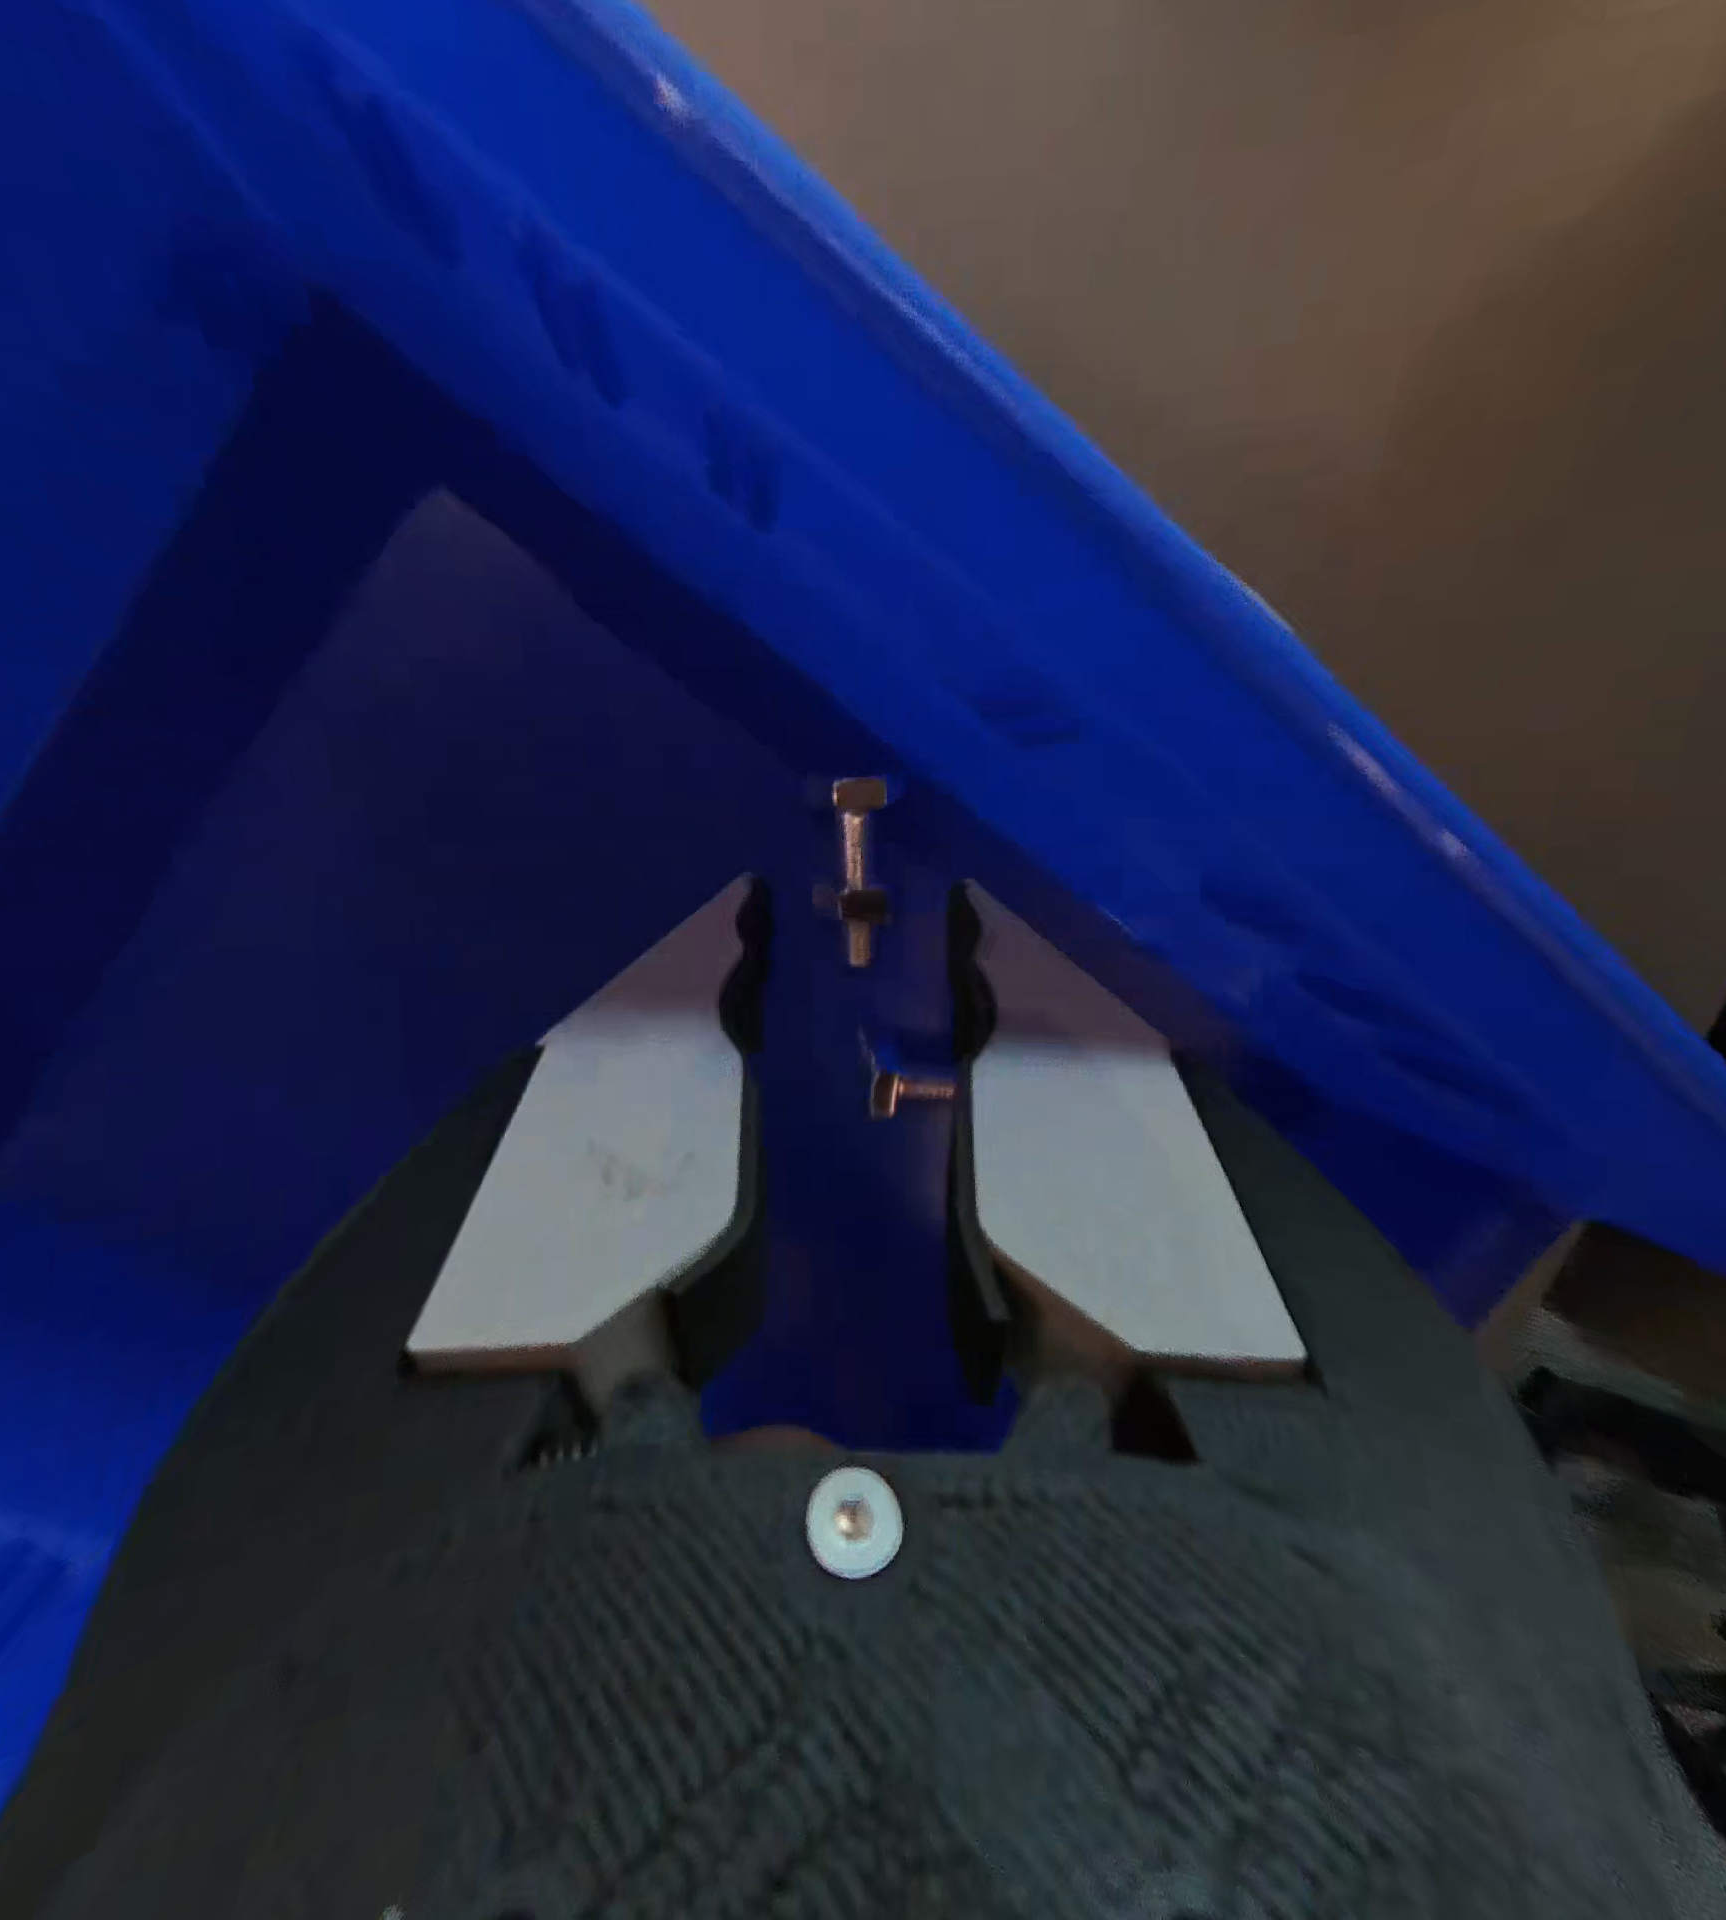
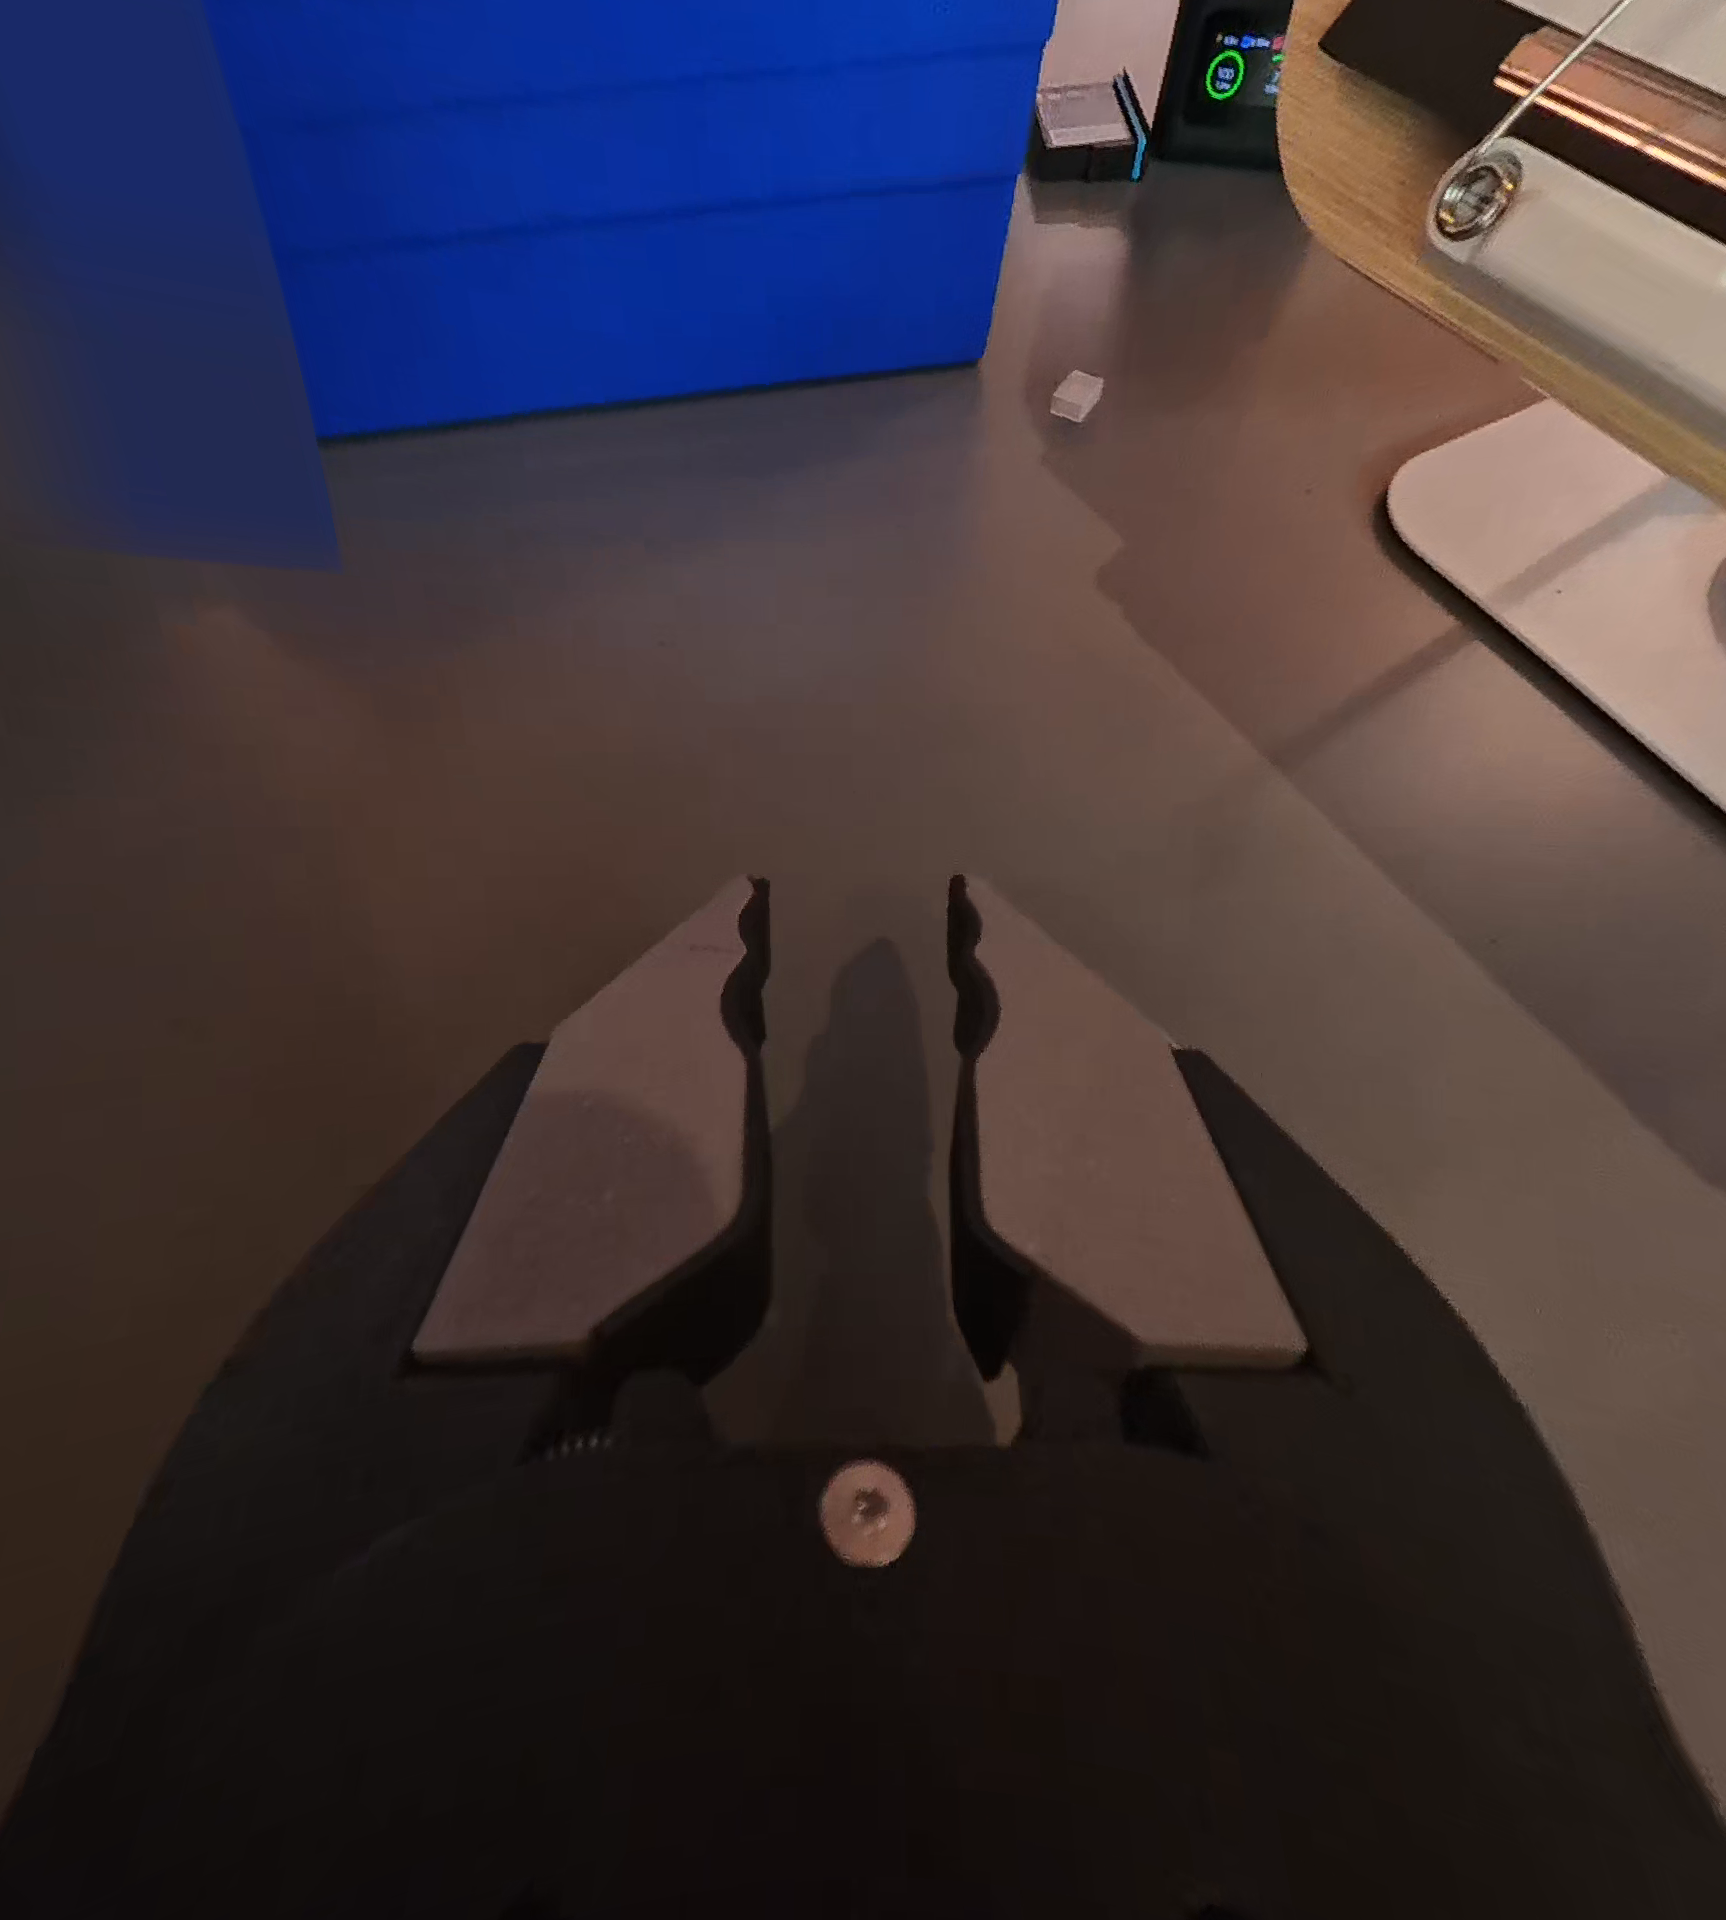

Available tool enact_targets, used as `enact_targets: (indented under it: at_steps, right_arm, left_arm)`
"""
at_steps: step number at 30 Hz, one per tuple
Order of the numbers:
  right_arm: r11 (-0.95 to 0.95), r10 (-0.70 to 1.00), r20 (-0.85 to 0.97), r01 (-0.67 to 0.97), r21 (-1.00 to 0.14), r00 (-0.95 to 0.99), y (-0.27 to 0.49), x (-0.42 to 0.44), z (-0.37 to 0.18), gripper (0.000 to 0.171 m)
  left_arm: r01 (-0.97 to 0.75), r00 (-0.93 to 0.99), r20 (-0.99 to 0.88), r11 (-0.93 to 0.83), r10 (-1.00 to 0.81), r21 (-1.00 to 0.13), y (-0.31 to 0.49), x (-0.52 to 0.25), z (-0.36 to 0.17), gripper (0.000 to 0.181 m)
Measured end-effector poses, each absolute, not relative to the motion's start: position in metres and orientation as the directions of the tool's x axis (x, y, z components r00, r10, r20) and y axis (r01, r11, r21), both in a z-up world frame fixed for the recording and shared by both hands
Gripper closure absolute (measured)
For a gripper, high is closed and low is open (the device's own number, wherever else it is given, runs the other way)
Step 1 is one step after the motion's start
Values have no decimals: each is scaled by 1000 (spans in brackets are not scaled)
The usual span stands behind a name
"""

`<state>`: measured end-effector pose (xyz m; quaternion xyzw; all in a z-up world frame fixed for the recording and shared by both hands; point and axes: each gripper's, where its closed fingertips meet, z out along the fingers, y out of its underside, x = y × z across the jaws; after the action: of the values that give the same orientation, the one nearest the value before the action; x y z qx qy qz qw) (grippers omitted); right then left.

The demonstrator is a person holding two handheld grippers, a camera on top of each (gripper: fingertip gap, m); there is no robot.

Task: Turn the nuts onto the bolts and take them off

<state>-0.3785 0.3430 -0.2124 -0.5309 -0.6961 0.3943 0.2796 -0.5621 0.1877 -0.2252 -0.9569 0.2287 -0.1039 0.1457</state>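
Observation:
My left gripper [image 1: 857,904] is open and reaches into a blue plastic bin [image 1: 630,436]. A bolt with a nut threaded on it [image 1: 857,873] lies on the bin floor between and just beyond my fingertips, its head pointing away. A second, bare bolt [image 1: 906,1091] lies sideways between the fingers, close to the right finger [image 1: 1077,1143]. My right gripper [image 2: 859,894] is open and empty above the dark table [image 2: 838,675], in front of the blue bin's outer wall [image 2: 630,208]. No bolts or nuts show in the right wrist view.
The bin's rim [image 1: 1098,644] slants across the left wrist view, close above the fingers. In the right wrist view, a white base plate [image 2: 1565,623] and a wooden and metal stand [image 2: 1565,239] are at right, a small clear block [image 2: 1077,395] and a lit device [image 2: 1228,78] behind. There is about 25 centimeters between the tips of the two grippers. My left tips are roughly 15 centimeters from the small clear block [image 2: 1077,395].

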Motion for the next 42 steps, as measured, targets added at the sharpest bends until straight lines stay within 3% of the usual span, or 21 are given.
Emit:
enact_targets:
  at_steps: [1,3,5,9,11,15,18,20,22,25,28,31,35,39,42]
  right_arm:
    - [119,960,-35,518,-847,-278,343,-378,-212,140]
    - [106,958,-51,517,-849,-281,341,-377,-211,140]
    - [105,960,-49,515,-851,-277,342,-375,-209,141]
    - [47,953,-109,489,-871,-284,333,-373,-196,141]
    - [35,945,-125,475,-879,-302,327,-372,-190,139]
    - [-2,911,-180,434,-901,-371,306,-367,-174,133]
    - [-26,883,-198,376,-926,-426,292,-364,-158,126]
    - [-48,864,-213,346,-937,-457,287,-361,-151,118]
    - [-64,867,-196,288,-956,-457,290,-358,-142,125]
    - [-40,885,-112,164,-986,-452,300,-348,-121,132]
    - [-12,908,-58,110,-994,-416,314,-341,-109,109]
    - [-70,903,-93,72,-995,-420,318,-340,-102,103]
    - [-116,923,-109,3,-993,-370,333,-346,-91,116]
    - [-159,921,-160,30,-987,-355,341,-364,-94,116]
    - [-133,928,-128,7,-991,-349,340,-371,-92,143]
  left_arm:
    - [-400,873,159,-864,-460,-306,188,-558,-234,149]
    - [-375,880,175,-873,-441,-313,194,-556,-238,170]
    - [-360,892,181,-893,-414,-271,194,-559,-239,173]
    - [-368,927,-27,-896,-373,-251,199,-590,-228,173]
    - [-296,953,-47,-894,-298,-338,203,-593,-201,173]
    - [-206,979,-141,-738,-150,-643,217,-578,-113,173]
    - [-178,977,-87,-523,-195,-834,229,-511,-55,174]
    - [-74,970,25,-392,-243,-917,241,-461,-35,174]
    - [63,934,153,-272,-323,-960,256,-414,-26,174]
    - [214,876,278,-199,-395,-956,281,-372,-32,175]
    - [324,815,354,-145,-458,-935,307,-355,-37,175]
    - [373,772,353,-73,-528,-925,327,-350,-42,175]
    - [399,747,362,-60,-558,-915,346,-351,-58,175]
    - [383,746,340,-49,-573,-923,354,-348,-65,175]
    - [365,765,327,-44,-555,-930,357,-350,-70,175]
